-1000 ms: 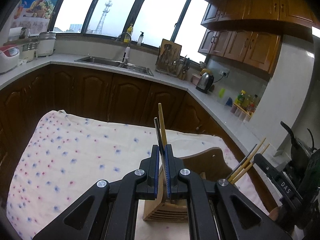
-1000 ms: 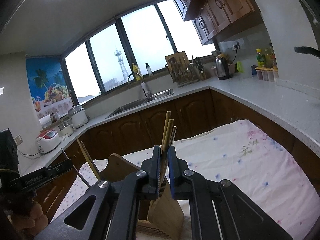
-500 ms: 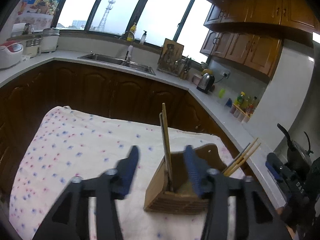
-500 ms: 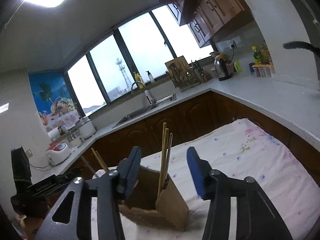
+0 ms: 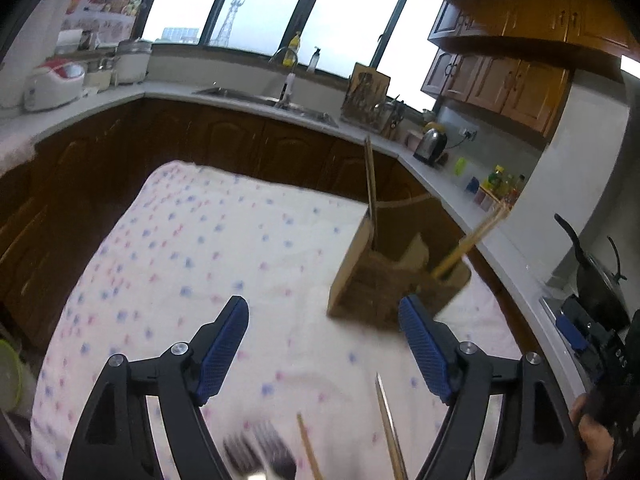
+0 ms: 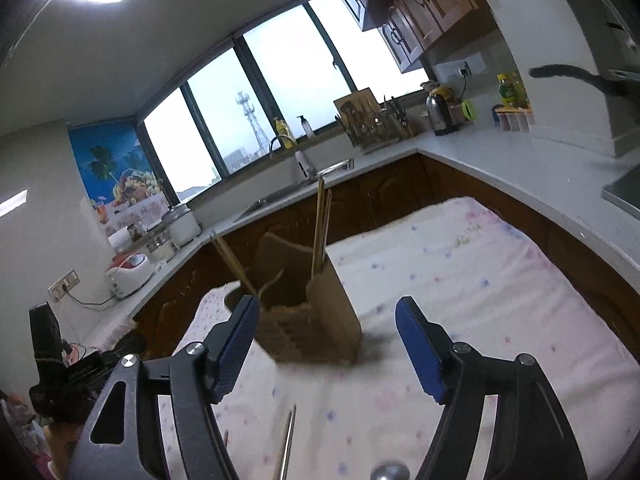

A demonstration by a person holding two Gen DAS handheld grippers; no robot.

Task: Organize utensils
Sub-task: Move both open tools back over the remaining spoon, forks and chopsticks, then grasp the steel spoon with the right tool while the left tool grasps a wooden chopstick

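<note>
A wooden utensil holder [image 5: 384,276] stands on the flowered cloth [image 5: 192,264]. Chopsticks stand in its left compartment [image 5: 371,188] and lean out of its right one [image 5: 472,240]. My left gripper [image 5: 324,344] is open and empty, pulled back in front of the holder. A fork [image 5: 260,456] and loose chopsticks [image 5: 388,424] lie on the cloth below it. In the right wrist view the holder [image 6: 316,320] holds chopsticks [image 6: 320,224], and my right gripper [image 6: 328,340] is open and empty in front of it. A metal utensil [image 6: 286,444] lies on the cloth below.
Dark wood cabinets and a white counter [image 5: 448,200] wrap around the table, with a sink [image 5: 272,100], a kettle [image 5: 432,144] and a rice cooker [image 5: 52,84]. The other hand-held gripper [image 5: 592,340] shows at the right edge.
Both grippers were shut on chopsticks over the holder, then opened and let them drop in. Both have pulled back, and loose utensils on the cloth have come into view.
</note>
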